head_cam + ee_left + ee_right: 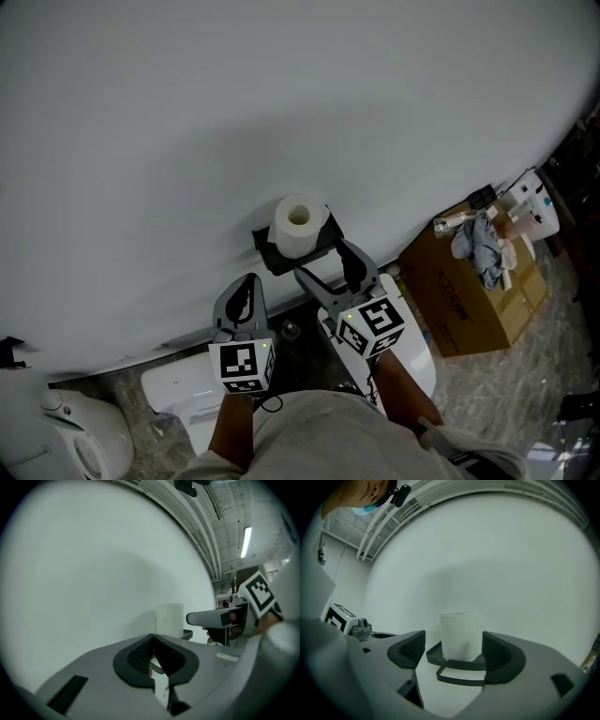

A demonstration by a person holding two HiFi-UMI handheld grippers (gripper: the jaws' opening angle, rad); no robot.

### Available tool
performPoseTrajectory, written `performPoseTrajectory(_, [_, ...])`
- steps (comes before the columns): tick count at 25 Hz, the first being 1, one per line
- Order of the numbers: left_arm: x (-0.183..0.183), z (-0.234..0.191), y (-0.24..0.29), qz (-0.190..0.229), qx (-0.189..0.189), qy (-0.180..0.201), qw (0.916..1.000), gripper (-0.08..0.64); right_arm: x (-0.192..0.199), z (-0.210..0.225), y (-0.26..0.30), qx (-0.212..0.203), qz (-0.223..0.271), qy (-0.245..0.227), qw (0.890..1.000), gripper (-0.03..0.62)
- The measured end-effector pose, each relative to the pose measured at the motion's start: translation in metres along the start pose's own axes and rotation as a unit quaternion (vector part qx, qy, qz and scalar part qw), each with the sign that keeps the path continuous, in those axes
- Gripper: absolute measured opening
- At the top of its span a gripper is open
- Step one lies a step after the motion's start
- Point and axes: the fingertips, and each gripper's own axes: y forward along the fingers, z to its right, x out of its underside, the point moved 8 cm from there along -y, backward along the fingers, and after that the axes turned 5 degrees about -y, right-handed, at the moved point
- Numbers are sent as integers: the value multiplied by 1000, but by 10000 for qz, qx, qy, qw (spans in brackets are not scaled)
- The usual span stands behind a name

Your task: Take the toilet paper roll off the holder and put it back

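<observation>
A: So, why does the left gripper (246,281) sit nearest the person, off to the left?

B: Its jaws are pressed together on nothing. I judge it idle, held clear so that it does not crowd the other one.

A: And the right gripper (322,259), a little farther on?

B: Its jaws are spread wide and point straight at the toilet paper roll (298,225), with the pads touching nothing. That spread suits the roll's girth, so it looks set to close around it.

A: Where is the roll itself?

B: It stands upright on the black holder (272,255), just beyond the jaw tips and in line with the gap. The holder is fixed to the white wall (187,141) at the far side, so the roll needs no support.
</observation>
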Motion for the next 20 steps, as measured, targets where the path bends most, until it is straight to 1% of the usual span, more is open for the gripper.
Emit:
performPoseTrajectory(5, [3,20,-4,11,48,-8,10000,9,3,-6,-16,-182,-83,-500,9985,354])
performPoseTrajectory(8, [4,34,-7,6,119,9,9999,9,3,-8,-30,-128,-98,-665,9977,347])
performPoseTrajectory(9, [5,38,-8,9,143,14,9999,9,3,-6,-36,-12,-74,-704,9975,322])
performPoseTrajectory(10, [5,43,-9,9,166,17,9999,9,3,-4,-42,141,-36,-733,9972,234])
performPoseTrajectory(11, [6,46,-10,4,188,19,9998,9,3,-2,-48,276,-1,-748,9968,118])
performPoseTrajectory(12, [7,50,-11,-5,208,19,9998,9,4,0,-53,350,10,-754,9965,107])
performPoseTrajectory(15, [9,61,-14,-33,273,29,9996,9,6,2,-66,396,-38,-733,9965,106])
performPoseTrajectory(18, [9,72,-16,-41,373,59,9993,9,7,3,-78,490,-36,-666,9966,61])
performPoseTrajectory(20, [10,80,-17,-42,437,67,9990,9,8,3,-85,520,-27,-653,9965,49])
